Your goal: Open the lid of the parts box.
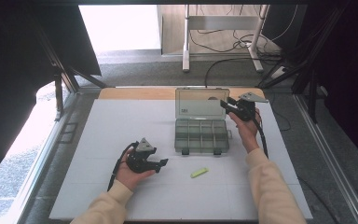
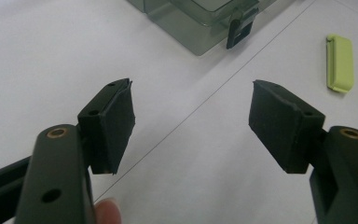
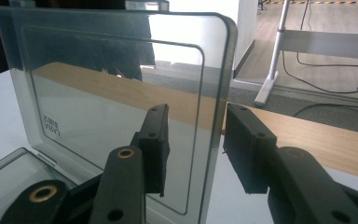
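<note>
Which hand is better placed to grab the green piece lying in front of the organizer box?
Left. The left tool hovers open over the mat with the green piece close by. The right tool is busy, its jaws straddling the box lid edge.

A white table (image 1: 121, 121) fills the middle of the high view, its surface marked by faint seam lines, with a strip of bare wood along its far edge at the upper centre. A clear compartment box (image 1: 201, 136) rests directly on it, right of centre, its lid raised upright at the back. Below the box, toward the lower centre of the frame, a small yellow-green piece (image 1: 199, 172) lies flat, near the box but apart from it.
</note>
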`<action>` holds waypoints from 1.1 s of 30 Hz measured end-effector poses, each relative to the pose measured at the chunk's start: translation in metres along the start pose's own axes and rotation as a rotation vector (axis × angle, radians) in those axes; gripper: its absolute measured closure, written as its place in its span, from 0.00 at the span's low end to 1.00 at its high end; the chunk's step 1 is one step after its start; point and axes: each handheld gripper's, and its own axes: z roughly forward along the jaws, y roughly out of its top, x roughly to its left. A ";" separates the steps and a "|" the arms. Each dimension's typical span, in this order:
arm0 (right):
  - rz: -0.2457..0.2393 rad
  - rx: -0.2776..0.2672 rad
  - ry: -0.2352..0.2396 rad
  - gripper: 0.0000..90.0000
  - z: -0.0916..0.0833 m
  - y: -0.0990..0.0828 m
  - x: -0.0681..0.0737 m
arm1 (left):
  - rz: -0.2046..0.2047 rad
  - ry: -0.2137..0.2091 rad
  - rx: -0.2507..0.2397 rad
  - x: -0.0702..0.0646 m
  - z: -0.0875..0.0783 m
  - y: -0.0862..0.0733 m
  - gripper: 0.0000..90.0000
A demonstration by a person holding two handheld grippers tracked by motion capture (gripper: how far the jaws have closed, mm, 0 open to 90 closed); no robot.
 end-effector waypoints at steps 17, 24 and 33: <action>0.019 0.042 -0.023 0.64 0.017 -0.008 -0.004 | -0.012 0.002 -0.019 0.002 -0.003 0.000 0.35; 0.032 0.096 -0.038 0.61 0.027 -0.015 -0.007 | -0.022 0.001 -0.030 0.004 -0.004 0.001 0.35; 0.079 0.174 -0.060 0.52 0.035 -0.027 -0.014 | -0.028 0.003 -0.042 0.005 -0.006 0.001 0.36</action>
